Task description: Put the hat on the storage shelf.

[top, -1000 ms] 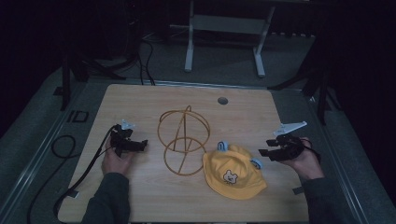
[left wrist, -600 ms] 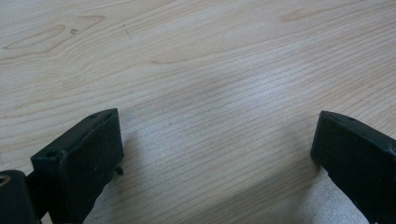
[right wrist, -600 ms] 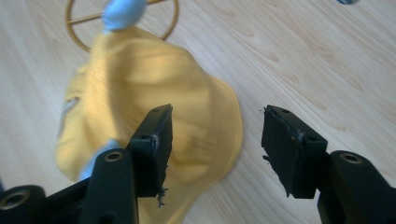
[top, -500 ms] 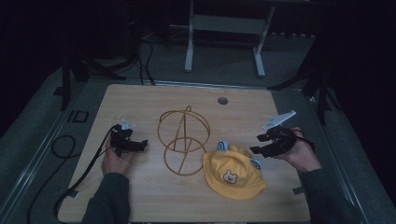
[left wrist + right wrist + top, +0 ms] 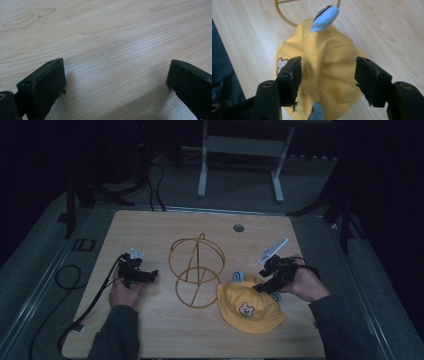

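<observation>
A yellow bucket hat with a bear face and light blue ear flaps lies flat on the wooden table, right of centre. My right gripper hovers over the hat's back edge; in the right gripper view it is open, its jaws straddling the yellow hat without pinching it. A gold wire hat stand stands at the table's middle. My left gripper rests low at the left, and in the left gripper view it is open over bare wood.
A round cable hole sits near the table's far edge. A black cable trails off the left side. A white desk frame stands on the floor beyond the table.
My right gripper has moved left and down from the table's right side onto the hat's back edge. The left gripper has stayed put.
</observation>
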Demonstrator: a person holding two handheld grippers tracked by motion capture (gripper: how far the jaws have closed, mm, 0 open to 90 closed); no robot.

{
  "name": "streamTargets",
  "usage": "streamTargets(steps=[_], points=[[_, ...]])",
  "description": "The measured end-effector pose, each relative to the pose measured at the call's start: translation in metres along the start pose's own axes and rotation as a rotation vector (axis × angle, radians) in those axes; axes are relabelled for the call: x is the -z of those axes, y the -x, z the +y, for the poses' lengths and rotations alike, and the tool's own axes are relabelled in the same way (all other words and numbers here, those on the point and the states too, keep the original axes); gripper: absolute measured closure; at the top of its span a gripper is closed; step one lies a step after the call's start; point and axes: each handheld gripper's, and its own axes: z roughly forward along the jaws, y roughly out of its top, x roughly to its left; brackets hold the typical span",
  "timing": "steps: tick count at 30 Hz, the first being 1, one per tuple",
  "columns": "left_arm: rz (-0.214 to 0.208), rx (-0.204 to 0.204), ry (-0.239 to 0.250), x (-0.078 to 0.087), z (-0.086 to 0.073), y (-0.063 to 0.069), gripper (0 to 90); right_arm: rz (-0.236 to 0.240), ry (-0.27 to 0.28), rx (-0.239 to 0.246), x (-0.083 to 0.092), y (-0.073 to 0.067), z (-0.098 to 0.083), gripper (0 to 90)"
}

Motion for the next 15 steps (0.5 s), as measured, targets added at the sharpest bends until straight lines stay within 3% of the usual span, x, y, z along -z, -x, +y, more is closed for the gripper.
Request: streamTargets(steps=[7,15], points=[[0.000,0.000,0.000,0.000,0.000,0.000,2.2,0.024,-0.094,0.043,-0.015,-0.005,0.008,47.8],[0.000,0.000,0.000,0.000,0.000,0.000,2.2,0.072,-0.146,0.087,-0.022,-0.007,0.013,69.8]])
